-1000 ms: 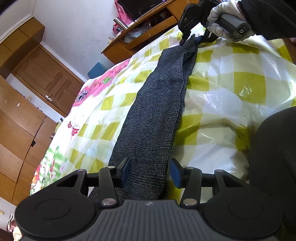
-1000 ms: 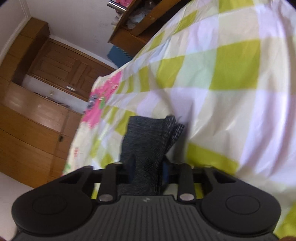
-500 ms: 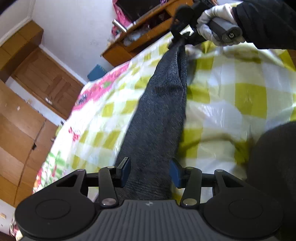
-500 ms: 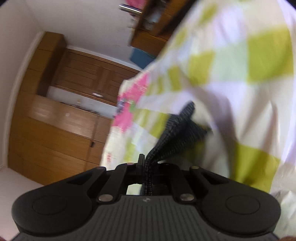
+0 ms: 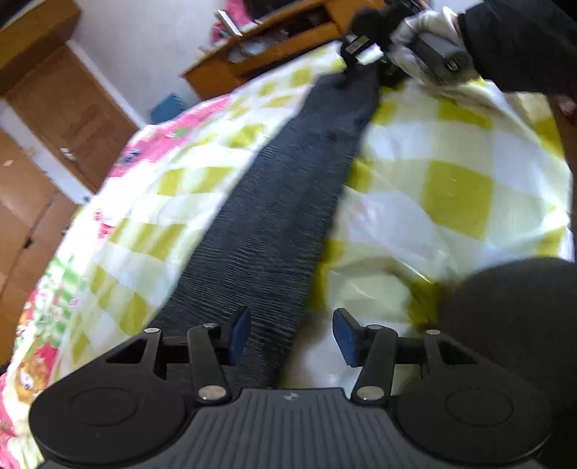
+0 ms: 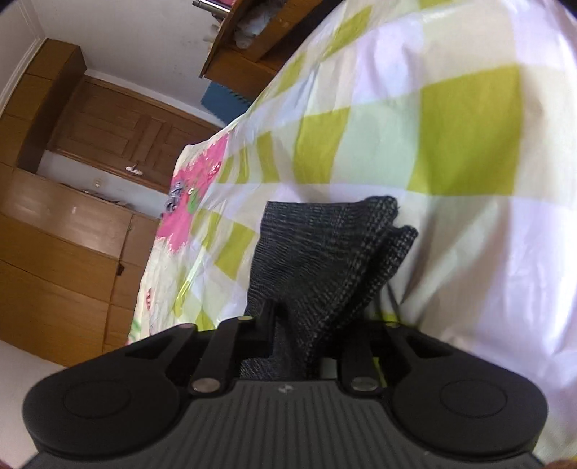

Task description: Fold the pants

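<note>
The dark grey pants (image 5: 288, 202) lie folded lengthwise in one long strip on the bed (image 5: 450, 187), over its yellow-and-white checked cover, running from the near edge toward the far side where a wooden desk (image 5: 274, 43) stands. The left gripper (image 5: 290, 333) hovers over the near end of the strip, its fingers (image 5: 239, 330) spread and having just been opening a little; the cloth passes between them toward the left finger, but the right finger stands clear of it and nothing is squeezed. At the far end the right gripper (image 6: 292, 346), held in a white-gloved hand (image 5: 422, 25) with a dark sleeve, has its fingers clenched on the pants, and a bunch of the fabric fans out ahead of them above the cover. A wooden wardrobe (image 6: 65, 245) lines the wall beyond the bed's left edge.
</note>
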The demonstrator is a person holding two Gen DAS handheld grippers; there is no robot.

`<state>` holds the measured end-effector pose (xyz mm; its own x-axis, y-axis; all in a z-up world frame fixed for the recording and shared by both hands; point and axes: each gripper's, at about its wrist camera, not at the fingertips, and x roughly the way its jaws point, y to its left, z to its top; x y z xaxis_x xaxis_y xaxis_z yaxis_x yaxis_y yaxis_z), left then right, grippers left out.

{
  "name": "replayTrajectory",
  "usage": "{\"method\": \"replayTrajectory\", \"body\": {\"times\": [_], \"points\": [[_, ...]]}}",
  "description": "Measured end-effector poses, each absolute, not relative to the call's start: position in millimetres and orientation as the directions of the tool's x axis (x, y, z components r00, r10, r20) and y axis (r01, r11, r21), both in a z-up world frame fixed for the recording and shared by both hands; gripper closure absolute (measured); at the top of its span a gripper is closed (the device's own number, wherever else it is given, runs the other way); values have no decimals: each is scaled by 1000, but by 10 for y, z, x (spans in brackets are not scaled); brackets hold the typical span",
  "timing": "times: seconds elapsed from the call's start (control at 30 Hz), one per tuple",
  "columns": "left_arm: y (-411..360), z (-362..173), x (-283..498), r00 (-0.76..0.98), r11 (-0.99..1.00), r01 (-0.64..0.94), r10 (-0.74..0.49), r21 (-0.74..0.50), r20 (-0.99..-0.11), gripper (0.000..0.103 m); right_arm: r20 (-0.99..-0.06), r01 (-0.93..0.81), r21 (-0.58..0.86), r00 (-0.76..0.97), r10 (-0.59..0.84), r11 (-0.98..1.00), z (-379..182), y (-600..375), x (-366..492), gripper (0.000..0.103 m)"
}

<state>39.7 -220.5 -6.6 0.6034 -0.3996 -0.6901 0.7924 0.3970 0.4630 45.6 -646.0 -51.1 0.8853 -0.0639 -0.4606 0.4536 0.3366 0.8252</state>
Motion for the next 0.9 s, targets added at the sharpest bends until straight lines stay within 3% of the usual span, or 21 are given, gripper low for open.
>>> {"method": "replayTrajectory", "body": {"times": [0.1, 0.37, 0.53, 0.7, 0.83, 0.9], "points": [[-2127, -147, 455, 561, 425, 810, -367, 403, -742, 39, -340, 346, 873, 937, -82, 344, -198, -6326, 366, 95], [-1564, 17, 388, 654, 569, 724, -386, 390, -650, 38, -267, 102, 721, 954, 139, 686, 969, -4999, 854, 95], [-855, -25, 475, 718, 710, 597, -266, 373, -643, 38, -339, -80, 567, 885, 320, 820, 1123, -3599, 1261, 95], [-196, -59, 408, 760, 819, 469, -184, 329, -624, 32, -493, -256, 436, 734, 467, 863, 675, -2021, 1535, 95], [127, -158, 369, 767, 874, 394, -144, 282, -625, 31, -623, -394, 225, 645, 443, 891, 246, -958, 1421, 95], [238, -154, 390, 762, 891, 382, -154, 244, -629, 31, -673, -458, 51, 641, 370, 888, 74, -615, 1291, 95]]}}
